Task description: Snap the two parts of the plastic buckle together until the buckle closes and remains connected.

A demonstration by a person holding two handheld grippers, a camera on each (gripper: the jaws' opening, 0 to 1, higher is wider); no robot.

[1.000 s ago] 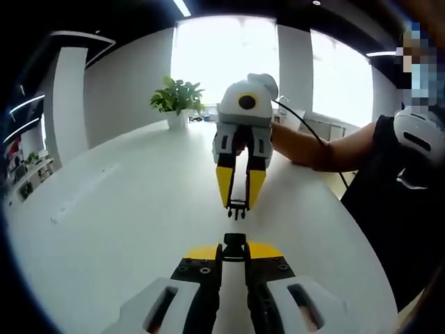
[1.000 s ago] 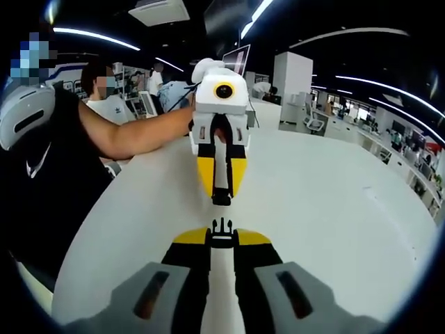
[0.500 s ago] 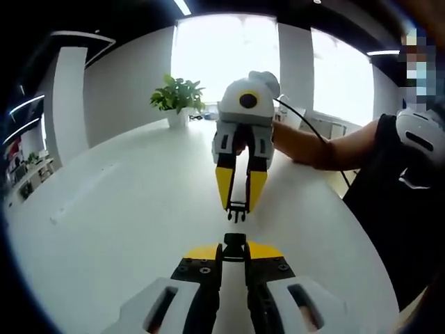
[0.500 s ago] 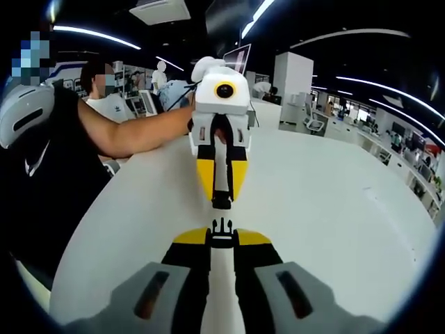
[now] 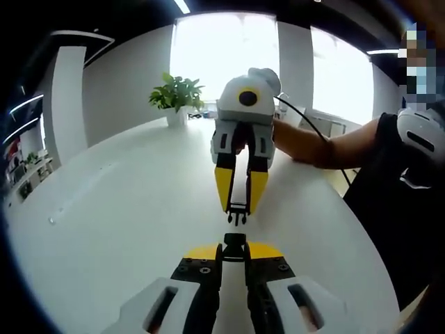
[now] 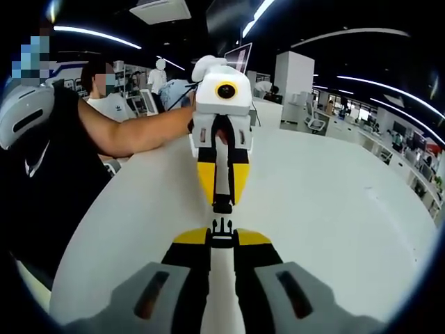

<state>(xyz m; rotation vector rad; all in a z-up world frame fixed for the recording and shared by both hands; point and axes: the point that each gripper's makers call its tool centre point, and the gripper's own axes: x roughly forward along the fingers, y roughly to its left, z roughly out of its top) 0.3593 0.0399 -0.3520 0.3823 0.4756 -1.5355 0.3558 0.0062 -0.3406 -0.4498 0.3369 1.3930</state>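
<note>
The black socket half of the buckle (image 5: 235,243) sits clamped at the tips of my left gripper (image 5: 235,250), which is shut on it. Facing it, my right gripper (image 5: 238,203) is shut on the black pronged half (image 5: 237,216), prongs pointing at the socket. A small gap separates the two halves, and they are lined up tip to tip above the white table (image 5: 118,209). In the right gripper view the pronged half (image 6: 222,229) juts from my right gripper (image 6: 222,238), and the socket half (image 6: 222,204) hangs just beyond it in my left gripper (image 6: 222,197).
A potted plant (image 5: 177,97) stands at the table's far side. A person's forearm (image 5: 327,146) reaches in from the right behind the right gripper. The person's dark-clad body (image 6: 42,174) stands at the table's left edge. Desks and seated people (image 6: 104,90) lie beyond.
The two grippers have drawn a little closer, so the gap between the pronged half and the socket half has narrowed slightly. Both stay shut on their parts.
</note>
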